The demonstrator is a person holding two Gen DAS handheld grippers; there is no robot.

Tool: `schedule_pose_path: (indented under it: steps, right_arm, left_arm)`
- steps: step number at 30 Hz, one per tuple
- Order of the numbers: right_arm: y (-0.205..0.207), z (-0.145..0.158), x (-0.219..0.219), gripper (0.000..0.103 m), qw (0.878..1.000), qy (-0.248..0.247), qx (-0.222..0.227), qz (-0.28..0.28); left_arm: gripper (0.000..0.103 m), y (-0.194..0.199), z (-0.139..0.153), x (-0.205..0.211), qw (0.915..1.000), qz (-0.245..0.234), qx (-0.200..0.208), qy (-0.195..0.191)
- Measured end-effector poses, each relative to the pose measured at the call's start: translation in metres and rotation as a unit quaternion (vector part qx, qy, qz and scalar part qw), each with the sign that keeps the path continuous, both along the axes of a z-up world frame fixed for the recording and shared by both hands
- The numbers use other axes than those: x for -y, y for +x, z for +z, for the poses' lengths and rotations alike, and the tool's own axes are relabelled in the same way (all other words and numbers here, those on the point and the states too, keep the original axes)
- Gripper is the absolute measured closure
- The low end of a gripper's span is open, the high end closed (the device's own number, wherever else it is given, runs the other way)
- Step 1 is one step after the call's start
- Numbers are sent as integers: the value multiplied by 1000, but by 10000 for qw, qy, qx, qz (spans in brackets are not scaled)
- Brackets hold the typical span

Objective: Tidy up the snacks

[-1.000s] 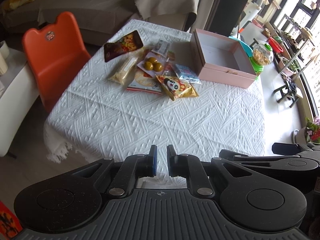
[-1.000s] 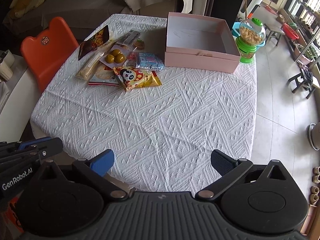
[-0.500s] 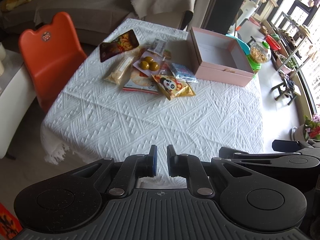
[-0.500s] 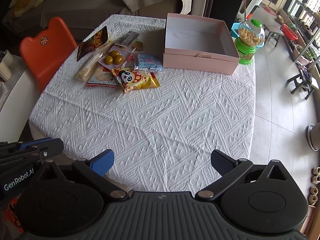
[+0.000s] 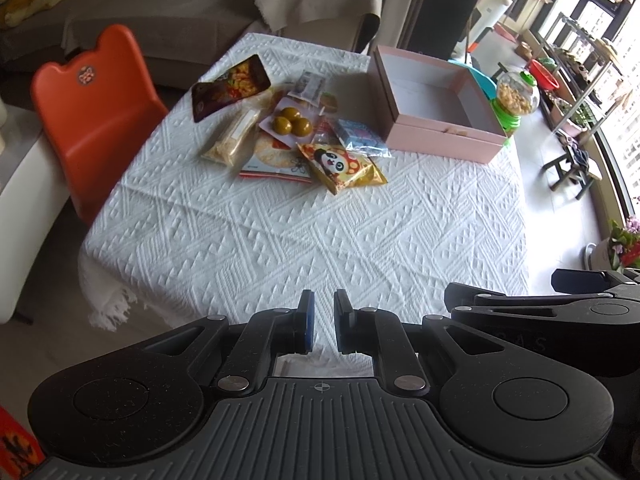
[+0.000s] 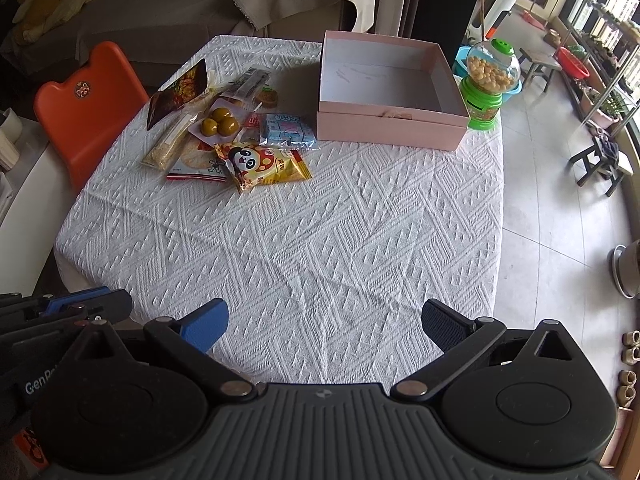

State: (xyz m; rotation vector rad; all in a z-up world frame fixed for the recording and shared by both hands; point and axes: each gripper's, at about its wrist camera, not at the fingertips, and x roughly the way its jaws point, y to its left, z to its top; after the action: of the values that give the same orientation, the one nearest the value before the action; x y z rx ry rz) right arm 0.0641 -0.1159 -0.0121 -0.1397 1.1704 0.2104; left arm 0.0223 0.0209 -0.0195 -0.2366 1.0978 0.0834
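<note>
White-clothed table [image 6: 320, 240], snack packets [image 6: 232, 136] heaped beside open pink box [image 6: 390, 128]

Both wrist cameras look forward and down from above the near edge of the counter [image 5: 304, 240], well back from the snack pile [image 6: 236, 136]. The left view sits further left, angled right. Both share the pink box [image 5: 436, 120], the snacks and the orange chair [image 6: 92, 108].

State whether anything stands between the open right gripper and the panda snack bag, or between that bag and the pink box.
Nothing visible does. Only bare white tablecloth lies between the right gripper and the panda snack bag. From there to the pink box the cloth is bare too; the blue packet sits just beside that path.
</note>
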Motion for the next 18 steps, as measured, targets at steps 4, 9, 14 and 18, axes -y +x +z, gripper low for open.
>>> schedule_pose_path:
  steps: [4,9,14,18]
  right_arm:
    - [0,-1,1,0,10000,-9,3,-6]
    - [2,-2,3,0,10000,-12,-19,-29]
    - [3,-2,3,0,10000,-7,-25,-25]
    - [3,-2,3,0,10000,-8,-27,-28]
  left_arm:
    - [89,2,-1,2,10000,-19,1,-13]
    - [89,4,-1,4,10000,-36,-12,-16]
    - [89,6,-1,4,10000,-21,-1,-8]
    - [89,7,-1,4,10000,-9,-1,-11]
